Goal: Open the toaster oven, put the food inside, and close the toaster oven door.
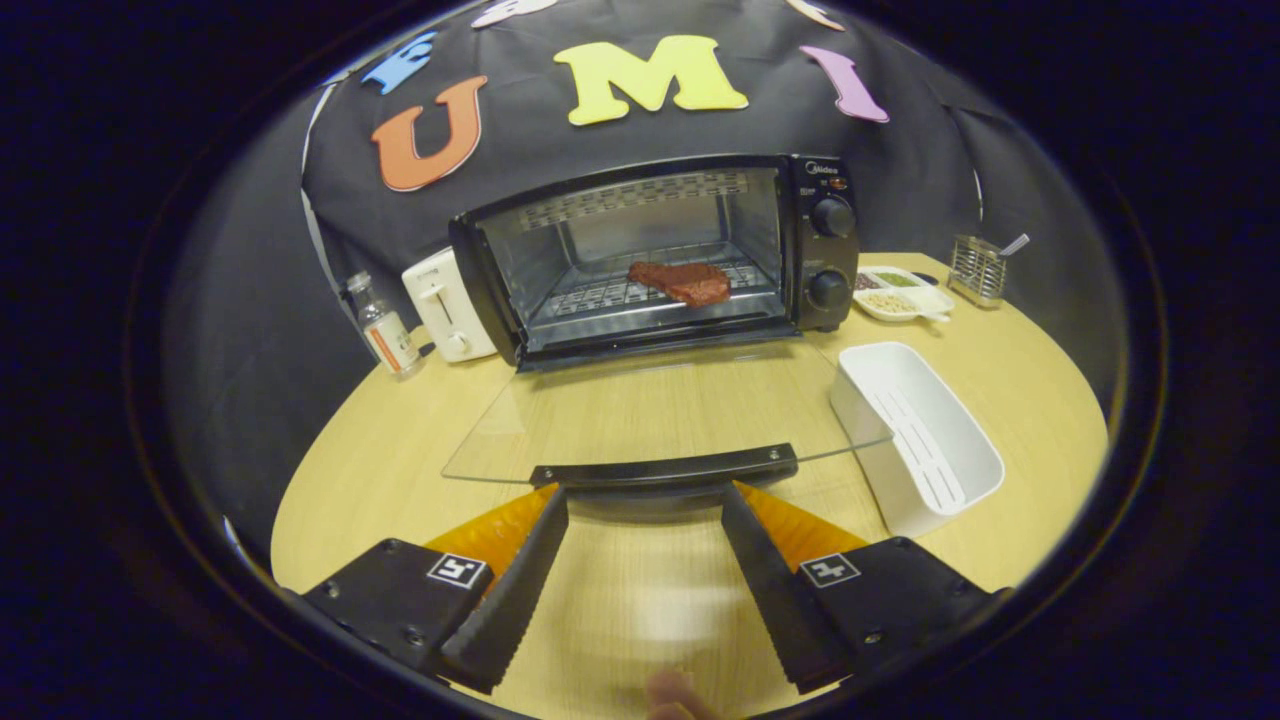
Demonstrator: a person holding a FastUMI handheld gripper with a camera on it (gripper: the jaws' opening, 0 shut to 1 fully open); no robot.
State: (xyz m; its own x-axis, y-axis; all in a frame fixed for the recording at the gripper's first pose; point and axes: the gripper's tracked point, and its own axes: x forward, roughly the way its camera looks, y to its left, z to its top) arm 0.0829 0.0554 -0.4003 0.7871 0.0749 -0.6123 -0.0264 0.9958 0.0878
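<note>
Sitting on the wire rack inside the toaster oven is the food, a reddish-brown steak, lying flat toward the right half of the rack; the oven is wide open, its glass door folded all the way down so it lies level over the table, with the black door handle along the near edge; two round knobs are stacked on the oven's right-hand panel.

Gripper is spread wide, nothing pinched; both black ridged fingers point at the door handle, with their tips just under or right up against it, can't really tell if they actually touch; bare tabletop shows in the gap between them; a fingertip of the person pokes in at the very bottom.

Around the oven: a white toaster is tucked against its left side, and a small clear bottle with an orange-and-white label stands further left; on the right, a white rectangular bin with slots in its floor sits beside the open door; behind that, a divided white dish with bits of food in its sections, and a wire-mesh holder with a utensil handle sticking out.
</note>
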